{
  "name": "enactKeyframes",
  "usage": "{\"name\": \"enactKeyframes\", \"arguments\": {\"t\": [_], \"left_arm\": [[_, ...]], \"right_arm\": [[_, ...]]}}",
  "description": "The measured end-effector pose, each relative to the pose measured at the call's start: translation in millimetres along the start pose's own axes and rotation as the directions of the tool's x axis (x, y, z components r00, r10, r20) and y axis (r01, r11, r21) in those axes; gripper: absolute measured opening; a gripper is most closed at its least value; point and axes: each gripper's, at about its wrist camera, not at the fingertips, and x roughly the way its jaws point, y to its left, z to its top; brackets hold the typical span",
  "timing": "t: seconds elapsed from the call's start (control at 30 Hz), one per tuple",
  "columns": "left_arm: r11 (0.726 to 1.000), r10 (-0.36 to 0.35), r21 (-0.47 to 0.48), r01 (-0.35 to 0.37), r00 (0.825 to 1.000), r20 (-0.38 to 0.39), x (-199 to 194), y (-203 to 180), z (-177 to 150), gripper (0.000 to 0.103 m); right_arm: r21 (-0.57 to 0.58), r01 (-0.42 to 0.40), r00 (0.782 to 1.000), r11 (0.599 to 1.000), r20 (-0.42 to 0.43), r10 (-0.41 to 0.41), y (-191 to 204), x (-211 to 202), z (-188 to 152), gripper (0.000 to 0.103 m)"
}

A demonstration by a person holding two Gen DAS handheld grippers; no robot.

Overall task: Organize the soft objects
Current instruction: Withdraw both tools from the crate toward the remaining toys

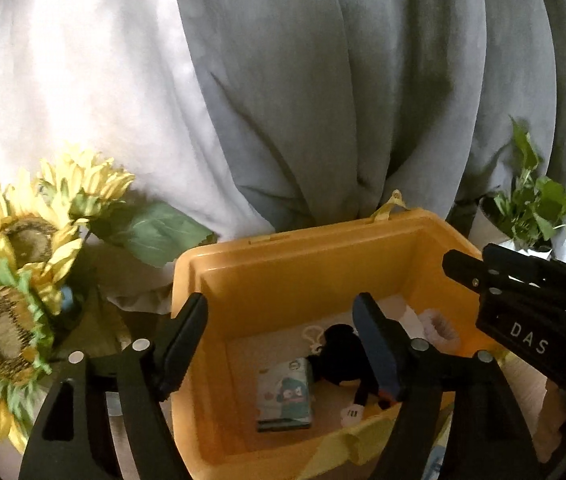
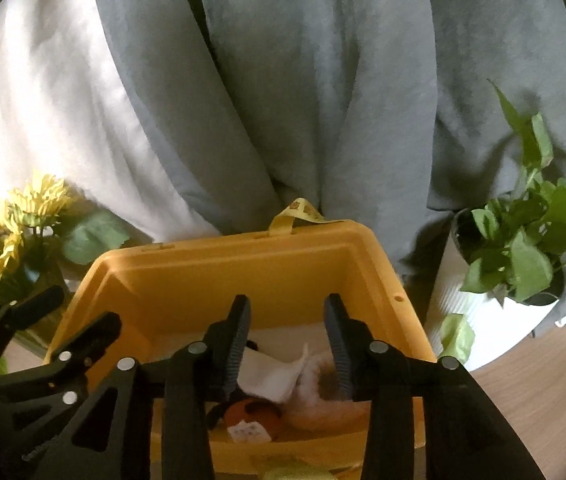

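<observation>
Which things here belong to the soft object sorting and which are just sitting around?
Job: yellow bin, black plush toy, white cloth, fluffy cream item.
Just there: sunflowers, potted plant, grey curtain.

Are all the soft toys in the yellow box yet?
Several are: the yellow box already holds a black plush, a small packet, a white cloth and a fluffy thing. The left gripper and right gripper hang over it, jaws open and empty. Nothing is in hand; anything left is out of view.
</observation>
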Motion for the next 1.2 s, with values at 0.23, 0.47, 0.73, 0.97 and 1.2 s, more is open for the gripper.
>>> {"name": "enactKeyframes", "arguments": {"t": [0.23, 0.47, 0.73, 0.97, 1.2], "left_arm": [[1.0, 0.002, -0.01, -0.002, 0.999, 0.053, -39.1, -1.3, -3.0, 0.081], [1.0, -0.005, -0.021, 0.007, 0.996, 0.089, -78.3, -2.6, -9.9, 0.084], [1.0, -0.008, -0.016, 0.009, 0.995, 0.104, -114.8, -4.0, -29.3, 0.086], [1.0, -0.003, -0.013, 0.004, 0.995, 0.099, -139.1, -6.8, -51.3, 0.088], [1.0, -0.013, 0.003, 0.013, 0.996, 0.092, -153.7, -6.2, -72.1, 0.088]], "right_arm": [[0.03, 0.001, 0.999, 1.0, 0.045, -0.002, -5.7, -34.9, -1.3, 0.06], [0.037, 0.009, 0.996, 0.999, 0.091, -0.012, -4.0, -74.2, -8.4, 0.063], [0.046, 0.032, 0.991, 0.998, 0.126, -0.038, 0.3, -115.1, -28.6, 0.069], [0.059, 0.04, 0.991, 0.997, 0.127, -0.048, 0.6, -139.2, -49.8, 0.075], [0.056, 0.046, 0.992, 0.997, 0.112, -0.052, 2.9, -154.0, -70.0, 0.075]]}}
